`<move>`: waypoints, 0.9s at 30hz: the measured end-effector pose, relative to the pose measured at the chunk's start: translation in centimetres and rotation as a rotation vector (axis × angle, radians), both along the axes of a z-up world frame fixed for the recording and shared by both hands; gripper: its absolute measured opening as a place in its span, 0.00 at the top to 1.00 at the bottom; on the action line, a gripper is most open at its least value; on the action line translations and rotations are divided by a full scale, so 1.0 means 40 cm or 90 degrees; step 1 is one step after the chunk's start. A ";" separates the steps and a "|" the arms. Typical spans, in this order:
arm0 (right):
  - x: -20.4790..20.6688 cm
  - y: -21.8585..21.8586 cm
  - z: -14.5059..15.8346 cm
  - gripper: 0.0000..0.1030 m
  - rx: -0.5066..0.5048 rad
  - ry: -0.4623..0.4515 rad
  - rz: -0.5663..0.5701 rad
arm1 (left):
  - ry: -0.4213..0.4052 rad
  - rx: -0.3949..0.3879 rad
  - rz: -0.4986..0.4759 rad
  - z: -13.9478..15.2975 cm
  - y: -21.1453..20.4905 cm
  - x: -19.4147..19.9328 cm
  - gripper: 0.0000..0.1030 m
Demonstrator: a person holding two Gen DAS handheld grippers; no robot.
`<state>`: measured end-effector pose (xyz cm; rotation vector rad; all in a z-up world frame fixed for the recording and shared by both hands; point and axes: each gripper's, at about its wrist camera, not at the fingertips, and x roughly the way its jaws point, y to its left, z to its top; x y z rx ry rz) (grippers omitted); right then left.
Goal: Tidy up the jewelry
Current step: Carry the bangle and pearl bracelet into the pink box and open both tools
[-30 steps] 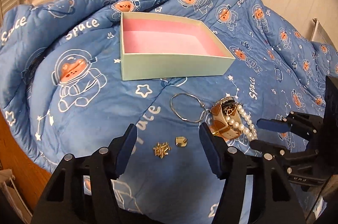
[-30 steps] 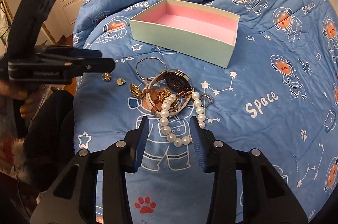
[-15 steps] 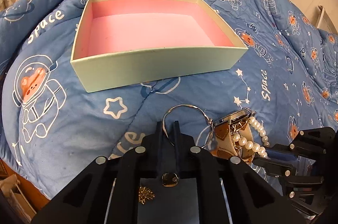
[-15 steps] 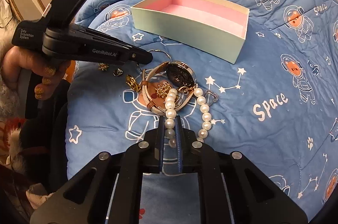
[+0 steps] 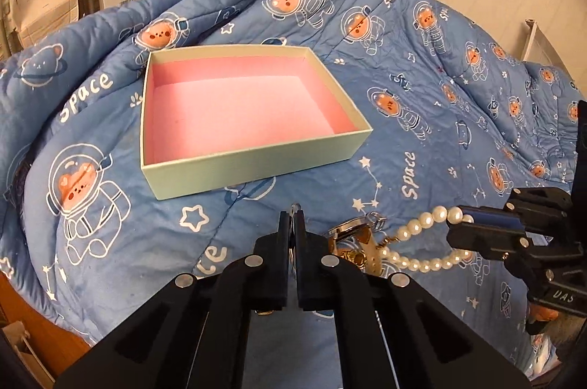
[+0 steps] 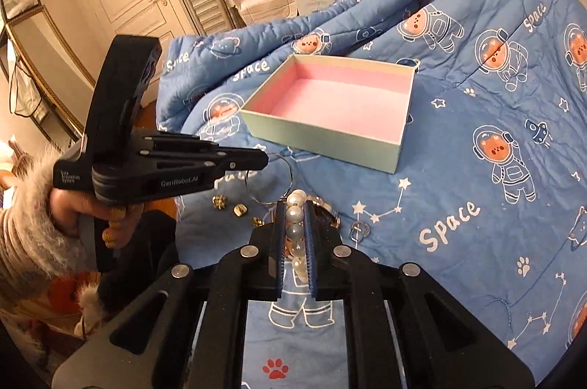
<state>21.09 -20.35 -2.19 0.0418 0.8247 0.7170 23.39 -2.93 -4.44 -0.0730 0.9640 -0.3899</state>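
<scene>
At the bottom centre of the left wrist view, my left gripper has its jaws brought together on a thin silver wire hoop; only a sliver of the hoop shows between the pads there, while the right wrist view shows the hoop hanging from that gripper's tip left of centre. At the bottom centre of the right wrist view, my right gripper is clamped narrow on the pearl strand, several beads stacked between its blue pads. In the left wrist view the pearl strand runs from lower centre to the right gripper at the right edge, apparently lifted clear of the quilt at that end.

The open box, pale green outside and pink inside, sits on the blue space-print quilt at centre frame in both views, with nothing in it. It lies well apart from both grippers.

A watch with a tan strap lies on the quilt just right of the left gripper's fingers, beside the strand. Small gold pieces lie on the quilt at centre left of the right wrist view, below the left gripper. A small silver heart-shaped ring rests just right of the right gripper's tips.

A person's hand, in a furry cuff, holds the left gripper's handle at the left edge.
</scene>
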 end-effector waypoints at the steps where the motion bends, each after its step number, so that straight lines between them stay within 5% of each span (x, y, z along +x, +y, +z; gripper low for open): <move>1: 0.009 -0.003 0.011 0.90 0.009 -0.002 -0.003 | -0.005 -0.005 -0.003 0.016 0.000 0.001 0.98; 4: 0.040 0.002 0.047 0.90 0.017 -0.024 -0.009 | -0.011 -0.023 -0.009 0.057 0.004 0.018 0.98; 11: 0.169 0.024 0.089 0.90 0.022 -0.049 -0.044 | -0.049 0.032 -0.008 0.120 0.001 0.101 0.98; 23: 0.390 0.101 0.014 0.90 -0.040 -0.021 -0.101 | 0.007 0.066 0.007 0.046 0.003 0.292 0.98; 27: 0.438 0.106 -0.023 0.90 -0.065 -0.012 -0.121 | 0.045 0.041 0.023 0.000 0.018 0.326 0.98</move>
